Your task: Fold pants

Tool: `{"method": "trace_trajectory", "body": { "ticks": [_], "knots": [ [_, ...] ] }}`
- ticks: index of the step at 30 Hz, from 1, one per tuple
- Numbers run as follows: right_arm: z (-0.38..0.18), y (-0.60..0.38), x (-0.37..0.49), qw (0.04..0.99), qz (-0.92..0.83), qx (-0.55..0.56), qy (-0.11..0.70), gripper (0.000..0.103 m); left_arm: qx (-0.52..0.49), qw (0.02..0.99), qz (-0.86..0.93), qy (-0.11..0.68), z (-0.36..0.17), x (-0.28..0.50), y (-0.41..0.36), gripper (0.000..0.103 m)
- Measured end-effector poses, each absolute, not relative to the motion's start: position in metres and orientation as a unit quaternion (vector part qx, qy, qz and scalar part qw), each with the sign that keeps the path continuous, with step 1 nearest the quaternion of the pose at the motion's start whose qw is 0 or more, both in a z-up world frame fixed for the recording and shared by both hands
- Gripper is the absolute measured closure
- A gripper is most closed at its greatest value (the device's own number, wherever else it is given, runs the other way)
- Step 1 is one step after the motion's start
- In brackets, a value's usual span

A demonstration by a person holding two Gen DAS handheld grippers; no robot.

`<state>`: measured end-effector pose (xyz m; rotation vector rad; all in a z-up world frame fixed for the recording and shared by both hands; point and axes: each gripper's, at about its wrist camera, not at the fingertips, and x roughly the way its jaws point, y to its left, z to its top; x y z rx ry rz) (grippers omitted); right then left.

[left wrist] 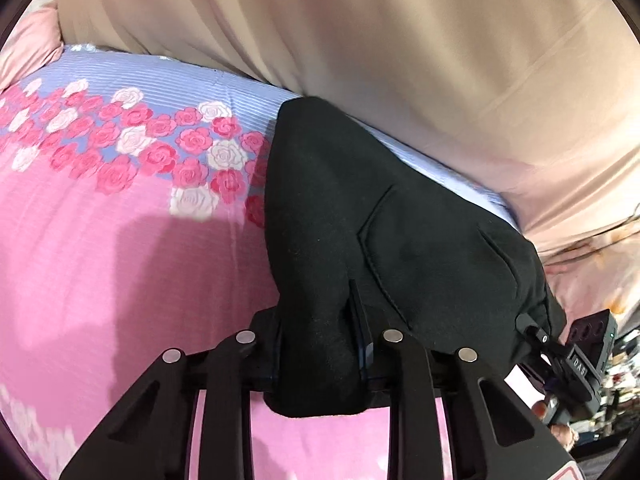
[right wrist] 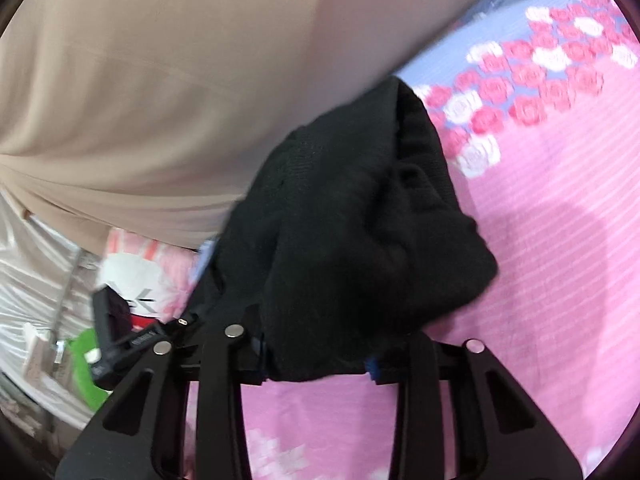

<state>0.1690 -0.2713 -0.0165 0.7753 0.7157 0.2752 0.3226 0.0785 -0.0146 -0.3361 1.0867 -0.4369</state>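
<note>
The black pants [left wrist: 360,216] hang bunched over a pink bedsheet [left wrist: 100,260] printed with roses. In the left wrist view my left gripper [left wrist: 320,344] is shut on a thick fold of the pants, and the cloth drapes over its fingers and bulges out below them. The other gripper shows at the right edge of that view, gripping the far end of the same cloth. In the right wrist view my right gripper [right wrist: 316,352] is shut on another bunched part of the black pants [right wrist: 360,208], lifted off the bedsheet [right wrist: 560,280].
A large beige cover [left wrist: 400,40] rises along the far side of the bed. A pink pillow [left wrist: 32,44] lies at the far left. In the right wrist view a white and pink plush toy [right wrist: 136,276] and a green object [right wrist: 86,356] sit beyond the bed edge.
</note>
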Motion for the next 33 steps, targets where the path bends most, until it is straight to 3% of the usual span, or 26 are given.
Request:
{"method": "trace_trajectory", "body": {
  "ticks": [2,4,6,8,9,10,13,18,21,24,29,33],
  "knots": [
    [-0.012,-0.277,0.155,0.854,0.134,0.367,0.345,0.068,-0.170,0.810,-0.217,0.517,-0.009,0.308,0.082,0.079],
    [-0.028,-0.287,0.149,0.847,0.106,0.372,0.364,0.053,-0.161,0.804,-0.212,0.532,-0.020,0.297,0.080,0.076],
    [-0.052,-0.305,0.140,0.838,0.050,0.386,0.382,0.046,-0.146,0.801,-0.204,0.544,-0.036,0.295,0.075,0.061],
    [-0.050,-0.317,0.122,0.831,0.051,0.426,0.354,0.046,-0.163,0.803,-0.199,0.538,-0.039,0.290,0.079,0.061],
    [-0.040,-0.317,0.113,0.846,0.038,0.413,0.335,0.049,-0.161,0.807,-0.196,0.533,-0.036,0.289,0.080,0.061],
    [-0.021,-0.313,0.103,0.876,0.016,0.372,0.306,0.067,-0.152,0.816,-0.188,0.525,-0.031,0.288,0.080,0.061],
    [0.018,-0.281,0.097,0.925,-0.002,0.259,0.276,0.085,-0.132,0.825,-0.174,0.522,-0.032,0.289,0.080,0.061],
    [0.008,-0.265,0.139,0.933,-0.015,0.184,0.310,0.086,-0.136,0.824,-0.164,0.524,-0.044,0.294,0.085,0.049],
    [-0.021,-0.309,0.134,0.896,-0.043,0.281,0.342,0.068,-0.132,0.824,-0.171,0.523,-0.042,0.292,0.087,0.046],
    [0.010,-0.311,0.097,0.916,-0.074,0.273,0.285,0.070,-0.124,0.834,-0.165,0.512,-0.033,0.287,0.089,0.052],
    [0.072,-0.252,0.110,0.950,0.060,0.197,0.237,0.081,-0.152,0.869,-0.191,0.430,0.037,0.275,0.090,0.052],
    [0.032,-0.230,0.180,0.940,0.050,0.128,0.311,0.083,-0.130,0.864,-0.196,0.446,0.039,0.308,0.053,0.044]
  ]
}}
